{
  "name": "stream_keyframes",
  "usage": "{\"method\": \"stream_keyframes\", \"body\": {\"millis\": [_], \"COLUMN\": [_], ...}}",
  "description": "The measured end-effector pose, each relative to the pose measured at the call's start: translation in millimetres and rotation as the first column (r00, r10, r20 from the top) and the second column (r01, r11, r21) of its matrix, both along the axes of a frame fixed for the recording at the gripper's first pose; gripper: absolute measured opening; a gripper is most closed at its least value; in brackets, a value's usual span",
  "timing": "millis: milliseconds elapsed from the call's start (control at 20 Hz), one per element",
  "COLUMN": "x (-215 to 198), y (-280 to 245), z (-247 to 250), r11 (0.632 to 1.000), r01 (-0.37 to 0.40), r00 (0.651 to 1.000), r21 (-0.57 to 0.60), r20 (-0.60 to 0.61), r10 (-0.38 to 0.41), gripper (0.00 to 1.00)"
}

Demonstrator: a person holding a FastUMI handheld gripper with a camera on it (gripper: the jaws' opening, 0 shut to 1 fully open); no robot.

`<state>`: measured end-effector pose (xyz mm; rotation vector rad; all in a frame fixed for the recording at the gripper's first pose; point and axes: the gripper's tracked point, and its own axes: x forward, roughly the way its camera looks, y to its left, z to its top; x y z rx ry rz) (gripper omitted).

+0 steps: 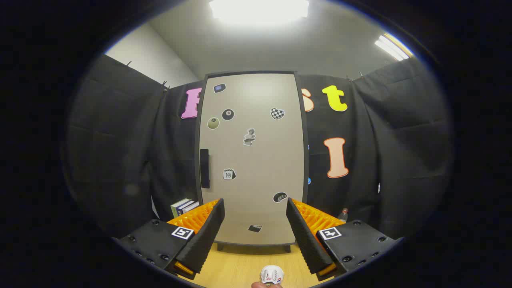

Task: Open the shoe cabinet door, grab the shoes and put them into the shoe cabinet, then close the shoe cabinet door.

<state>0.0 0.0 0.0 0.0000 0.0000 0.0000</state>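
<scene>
The tall shoe cabinet (256,160) stands straight ahead beyond my fingers, its pale door shut and dotted with several stickers. A dark vertical handle (204,168) sits on the door's left edge. My gripper (255,218) is open, with nothing between its fingers; it hangs a little way back from the door's lower part. Below and between the fingers, on the wooden floor, the toe of a white shoe (272,275) with red and blue marks peeks in.
The wooden floor (236,268) runs up to the cabinet's short feet. A few books (184,207) lean at the cabinet's lower left. A small bottle (343,215) stands at its lower right. Black cloth walls close in on both sides.
</scene>
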Motion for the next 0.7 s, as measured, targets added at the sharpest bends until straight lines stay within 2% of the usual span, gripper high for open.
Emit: {"method": "stream_keyframes", "body": {"millis": [700], "x": [-3.7], "y": [10.4], "z": [5.8], "r11": [1.0], "r01": [-0.025], "r00": [1.0], "r21": [0.001], "r20": [-0.007], "r10": [0.025], "gripper": [0.97]}}
